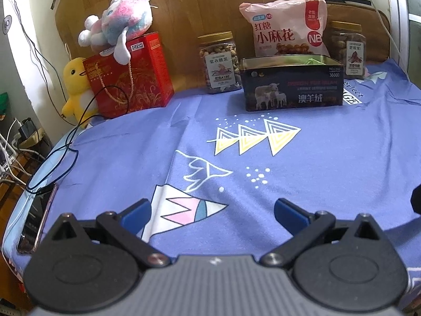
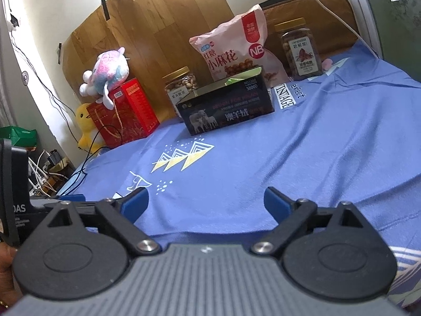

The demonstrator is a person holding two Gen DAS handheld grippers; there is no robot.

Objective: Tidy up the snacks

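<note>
Landmark = black tin [image 1: 293, 84], lid off, sitting on the blue printed cloth [image 1: 263, 163] toward the back. Going L→R rel. to tin:

- Far left of tin: yellow duck plush [image 1: 75, 84] pressed against the red gift box [image 1: 129, 76], pink/blue plush [image 1: 123, 26] on top of the box. Prob. décor, not snacks.
- Just left of tin: nut jar w/ gold lid [image 1: 220, 62], upright, standing on the table behind the cloth edge.
- Tin itself: open top, something green [image 1: 314, 60] shows inside near its right end; can't tell what or how much else is in there.
- Right behind tin: pink snack bag [image 1: 286, 26], upright, leaning back on the wood board [image 1: 184, 8], bottom hidden by the tin.
- Right of tin: 2nd jar, dark label [image 1: 348, 50], upright at the back.

Grippers, both low over near edge of cloth, well short of the tin:
- left gripper [image 1: 213, 209]: blue fingers spread wide, nothing between.
- right gripper [image 2: 208, 202]: same, spread, empty.

Judgement: snacks lined up around the tin, so tin reads as the collection bin. Layout fits either snacks waiting to go in, or bag + jars deliberately parked around it w/ small items already inside. Can't settle which from this.
</note>
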